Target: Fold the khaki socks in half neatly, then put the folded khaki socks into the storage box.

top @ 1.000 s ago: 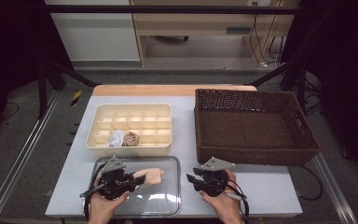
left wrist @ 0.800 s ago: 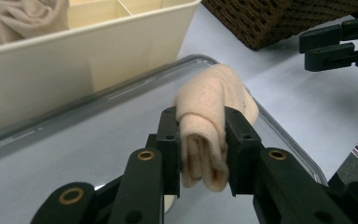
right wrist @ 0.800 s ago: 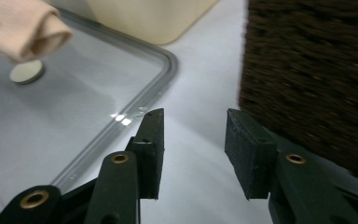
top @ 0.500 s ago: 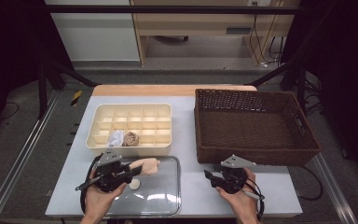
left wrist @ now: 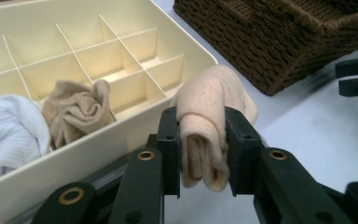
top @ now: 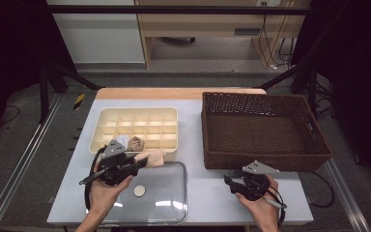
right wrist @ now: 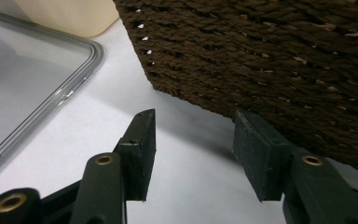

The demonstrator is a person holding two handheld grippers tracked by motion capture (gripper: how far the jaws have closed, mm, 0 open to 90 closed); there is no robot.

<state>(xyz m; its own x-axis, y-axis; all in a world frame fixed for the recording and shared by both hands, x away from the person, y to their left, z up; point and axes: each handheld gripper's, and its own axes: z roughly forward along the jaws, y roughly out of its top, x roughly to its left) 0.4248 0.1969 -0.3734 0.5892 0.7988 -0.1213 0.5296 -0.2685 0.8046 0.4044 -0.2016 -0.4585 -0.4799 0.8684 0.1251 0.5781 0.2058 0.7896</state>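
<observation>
My left gripper (top: 144, 162) is shut on a rolled beige cloth (top: 152, 157), held just above the near rim of the cream divided box (top: 140, 115). In the left gripper view the roll (left wrist: 212, 100) is pinched upright between the pads (left wrist: 170, 140). Two near-left compartments hold a white cloth (left wrist: 9, 135) and a bunched tan cloth (left wrist: 77, 109). My right gripper (top: 229, 182) hovers low over the table in front of the wicker basket (top: 263, 130). Its jaws have just been opening, with nothing between the fingers (right wrist: 142, 144).
A clear lid (top: 166, 195) with a white round knob (top: 138, 191) lies flat at the table's near edge, under my left hand. The basket's woven wall (right wrist: 261, 56) stands close ahead of the right gripper. Bare white tabletop (top: 207, 193) separates the lid and the right hand.
The left gripper has lifted the beige roll and carried it toward the box. The right gripper has slid right, away from the lid, and its jaws stand wider.
</observation>
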